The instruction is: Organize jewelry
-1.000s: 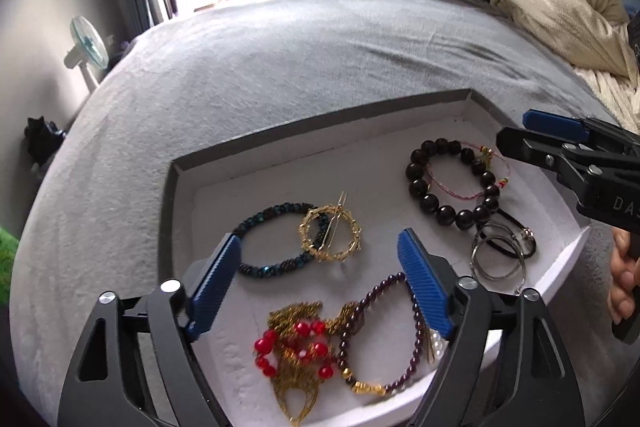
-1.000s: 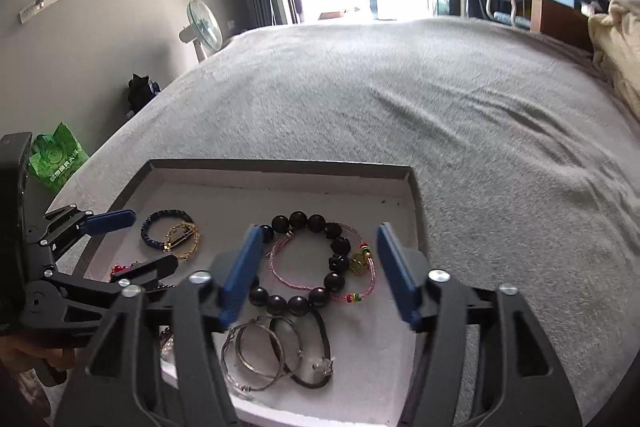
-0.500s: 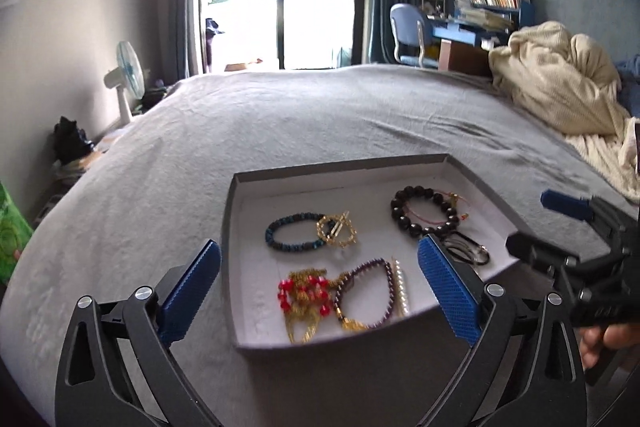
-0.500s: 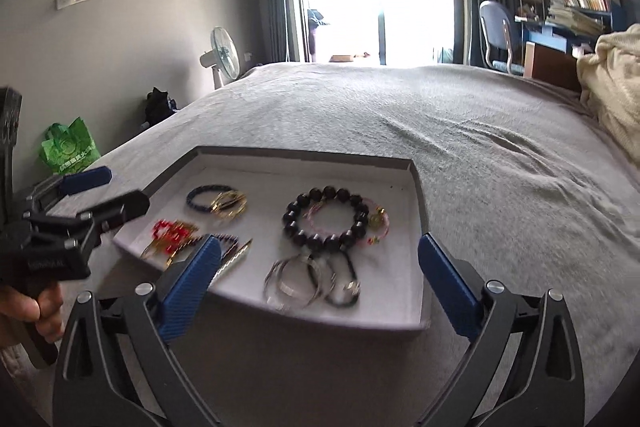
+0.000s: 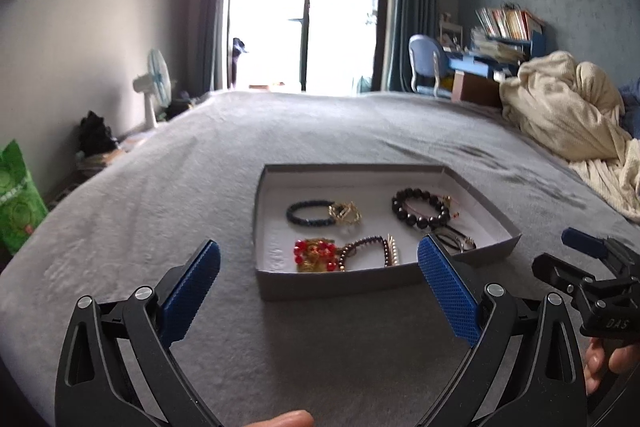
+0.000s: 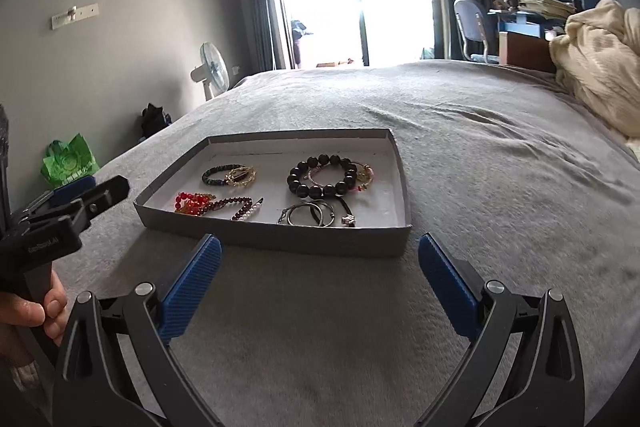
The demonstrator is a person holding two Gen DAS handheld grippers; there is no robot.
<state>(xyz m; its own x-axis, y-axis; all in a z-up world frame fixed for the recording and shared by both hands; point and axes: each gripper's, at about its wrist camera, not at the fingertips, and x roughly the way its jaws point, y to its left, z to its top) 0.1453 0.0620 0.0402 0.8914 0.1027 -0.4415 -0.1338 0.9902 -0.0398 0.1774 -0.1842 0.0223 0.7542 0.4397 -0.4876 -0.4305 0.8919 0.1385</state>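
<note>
A grey shallow box (image 5: 340, 285) (image 6: 280, 237) with a white inside lies on the grey bed. In it lie a dark bead bracelet (image 5: 420, 213) (image 6: 322, 177), a blue bracelet (image 5: 308, 213) (image 6: 216, 174), a gold hair clip (image 5: 345, 213), a red and gold piece (image 5: 316, 254) (image 6: 192, 203), a purple bead bracelet (image 5: 366, 247), a pearl clip and silver rings (image 6: 312, 214). My left gripper (image 5: 318, 287) is open and empty, held back in front of the box. My right gripper (image 6: 319, 271) is open and empty, also in front of the box.
The grey bed cover (image 5: 200, 187) spreads all around the box. A cream blanket (image 5: 568, 115) is heaped at the far right. A fan (image 5: 154, 87), a green bag (image 5: 16, 195), a chair and a desk stand beyond the bed.
Both grippers have pulled back and up from over the box and opened wider. The box now lies farther ahead. The jewelry has not moved.
</note>
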